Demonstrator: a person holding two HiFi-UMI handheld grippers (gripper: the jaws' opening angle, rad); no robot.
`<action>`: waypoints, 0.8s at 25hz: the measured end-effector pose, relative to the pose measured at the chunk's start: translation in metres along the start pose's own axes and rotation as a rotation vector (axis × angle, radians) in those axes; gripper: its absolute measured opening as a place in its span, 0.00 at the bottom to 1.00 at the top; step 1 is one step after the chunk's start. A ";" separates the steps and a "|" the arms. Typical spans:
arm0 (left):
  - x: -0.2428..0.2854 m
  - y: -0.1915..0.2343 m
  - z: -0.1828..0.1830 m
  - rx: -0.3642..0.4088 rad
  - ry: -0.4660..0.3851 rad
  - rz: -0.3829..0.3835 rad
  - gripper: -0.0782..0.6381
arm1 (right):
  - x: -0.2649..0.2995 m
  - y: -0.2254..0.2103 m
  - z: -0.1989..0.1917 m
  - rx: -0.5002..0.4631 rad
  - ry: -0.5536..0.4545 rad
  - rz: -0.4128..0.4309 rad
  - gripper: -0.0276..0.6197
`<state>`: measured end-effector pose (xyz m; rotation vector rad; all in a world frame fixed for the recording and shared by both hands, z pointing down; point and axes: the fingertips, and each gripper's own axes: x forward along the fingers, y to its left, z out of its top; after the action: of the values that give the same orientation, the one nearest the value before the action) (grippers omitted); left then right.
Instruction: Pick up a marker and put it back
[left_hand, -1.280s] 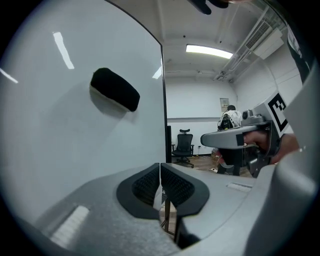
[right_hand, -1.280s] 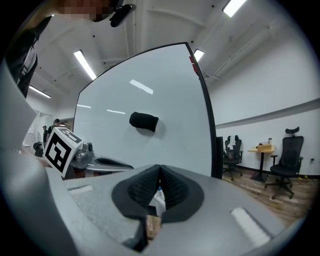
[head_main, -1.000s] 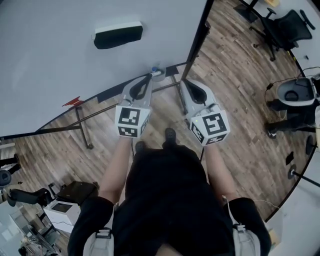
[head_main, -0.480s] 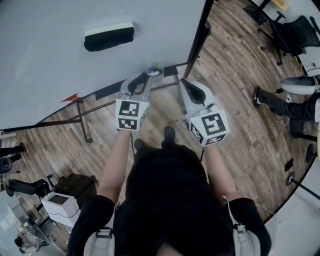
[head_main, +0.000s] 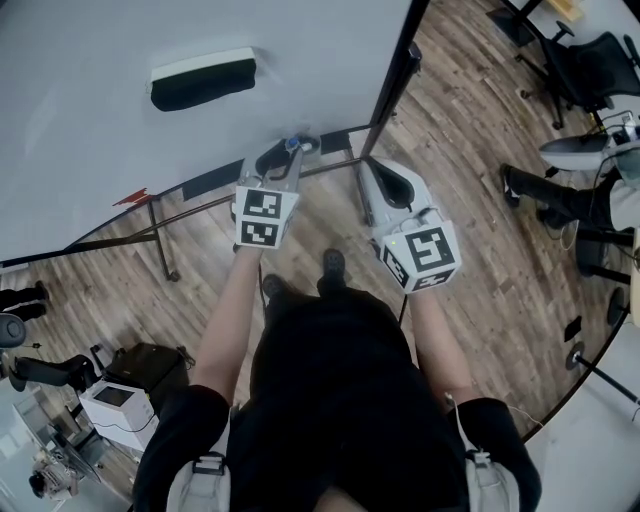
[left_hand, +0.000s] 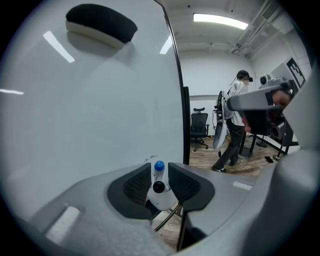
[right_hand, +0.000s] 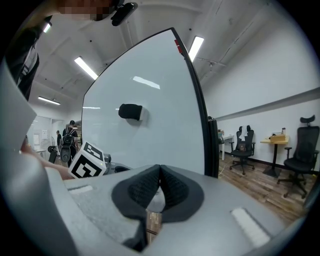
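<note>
The left gripper (head_main: 288, 150) reaches the lower edge of the whiteboard (head_main: 100, 140). Its jaws have just been opening, with a blue-capped marker (head_main: 294, 143) between them. The right gripper (head_main: 368, 168) hangs beside it over the wood floor (head_main: 470, 200). An eraser (head_main: 203, 84) sits higher on the board.

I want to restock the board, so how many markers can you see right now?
2. A blue-capped marker and a black-capped marker stand together in the white holder at the lower corner of the whiteboard; others may be hidden inside.
</note>
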<state>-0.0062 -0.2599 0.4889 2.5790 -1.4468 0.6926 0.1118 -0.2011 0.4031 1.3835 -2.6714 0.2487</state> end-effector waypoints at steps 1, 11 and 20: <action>0.002 0.001 -0.002 -0.001 0.005 0.001 0.27 | 0.000 -0.001 -0.001 0.001 0.002 -0.002 0.05; 0.012 0.000 -0.008 0.016 0.023 0.021 0.23 | -0.004 -0.009 -0.001 0.000 0.008 -0.017 0.05; 0.003 -0.003 0.000 0.030 0.002 0.026 0.22 | -0.010 -0.006 0.000 -0.005 0.005 -0.020 0.05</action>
<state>-0.0023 -0.2605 0.4908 2.5858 -1.4826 0.7251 0.1223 -0.1962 0.4013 1.4053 -2.6509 0.2432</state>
